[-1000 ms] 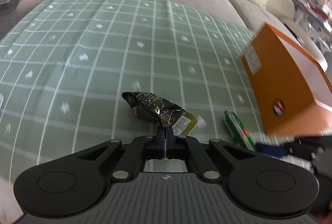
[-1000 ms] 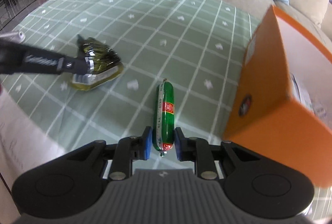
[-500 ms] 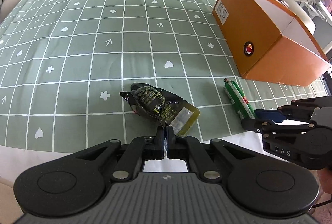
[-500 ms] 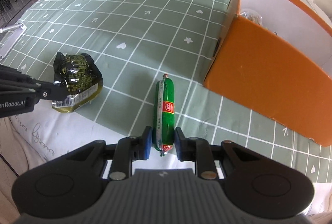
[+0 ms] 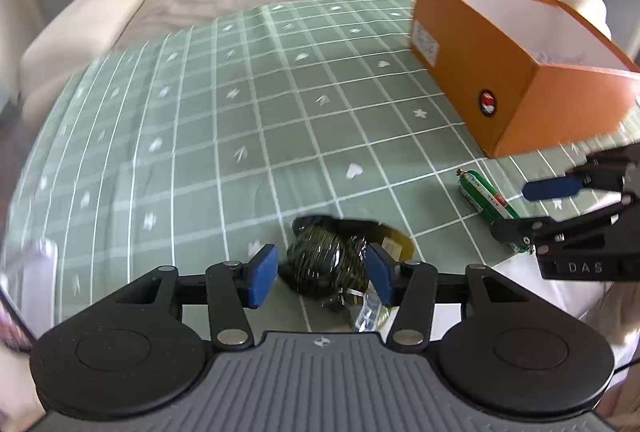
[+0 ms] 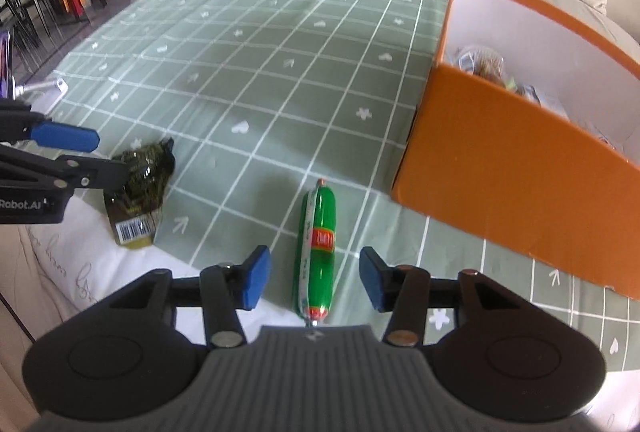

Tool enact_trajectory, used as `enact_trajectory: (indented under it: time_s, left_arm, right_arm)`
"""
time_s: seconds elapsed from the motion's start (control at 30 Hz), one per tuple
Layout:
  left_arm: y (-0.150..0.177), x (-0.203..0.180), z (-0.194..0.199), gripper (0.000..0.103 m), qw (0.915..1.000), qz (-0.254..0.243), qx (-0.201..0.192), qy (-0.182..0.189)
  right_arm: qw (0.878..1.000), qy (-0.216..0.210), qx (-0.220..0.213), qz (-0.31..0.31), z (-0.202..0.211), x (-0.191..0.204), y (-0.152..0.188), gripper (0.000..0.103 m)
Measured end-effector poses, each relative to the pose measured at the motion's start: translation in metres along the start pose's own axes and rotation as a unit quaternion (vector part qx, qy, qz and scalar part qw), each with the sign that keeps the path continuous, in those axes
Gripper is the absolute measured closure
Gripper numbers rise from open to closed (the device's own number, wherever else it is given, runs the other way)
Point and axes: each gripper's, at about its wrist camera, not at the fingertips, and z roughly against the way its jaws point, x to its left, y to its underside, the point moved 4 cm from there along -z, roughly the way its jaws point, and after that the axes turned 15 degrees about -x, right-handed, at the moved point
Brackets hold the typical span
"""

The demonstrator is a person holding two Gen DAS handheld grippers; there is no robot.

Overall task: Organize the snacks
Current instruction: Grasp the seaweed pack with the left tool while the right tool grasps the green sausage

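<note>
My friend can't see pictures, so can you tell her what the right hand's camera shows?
The right gripper is open around a green sausage snack lying on a green checked cloth, its jaws having just opened. An orange box with snacks inside stands to the right; at left, the left gripper hovers at a dark crinkly packet.

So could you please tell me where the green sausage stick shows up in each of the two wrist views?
Left wrist: the green sausage stick lies at the right, below the orange box.
Right wrist: the stick lies bottom centre, between the open right claw's pads.
Shared landmark: the orange box.
</note>
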Motion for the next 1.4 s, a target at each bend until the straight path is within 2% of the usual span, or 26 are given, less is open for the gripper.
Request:
enact_trajectory:
  time_s: [0.13,0.3,0.5,0.63,0.83,0.93,1.13,1.4]
  left_arm:
    - [-0.002,-0.006,-0.017,0.042,0.9986,-0.045,0.014,0.023]
    - [0.004,-0.006,-0.039,0.042,0.9962,-0.059,0.058,0.030]
    - [0.010,0.005,-0.049,0.039,0.9976,0.001,0.061,0.035]
    - [0.012,0.007,-0.049,0.040,0.9975,0.015,0.059,0.035]
    - [0.014,0.008,-0.053,0.040,0.9962,0.045,0.069,0.030]
    - [0.016,0.004,-0.052,0.041,0.9970,0.045,0.061,0.019]
    - [0.019,0.002,-0.049,0.042,0.9973,0.061,0.042,-0.003]
    - [0.021,0.008,-0.039,0.044,0.9926,0.117,0.025,-0.022]
  right_arm:
    - [1.000,-0.008,-0.018,0.001,0.000,0.000,-0.004,0.055]
    - [0.999,-0.010,-0.029,-0.012,-0.005,-0.003,-0.007,0.055]
    - [0.999,-0.010,-0.021,-0.030,-0.016,-0.009,-0.006,0.057]
    - [0.999,-0.009,-0.001,-0.040,-0.024,-0.012,0.001,0.065]
    - [1.000,0.002,-0.009,0.003,-0.025,-0.005,0.005,0.070]
    - [0.999,0.009,-0.014,0.031,-0.026,0.001,0.006,0.082]
    - [0.999,0.010,-0.015,0.027,-0.027,0.000,0.005,0.083]
    - [1.000,-0.002,-0.014,-0.004,-0.017,-0.006,0.003,0.083]
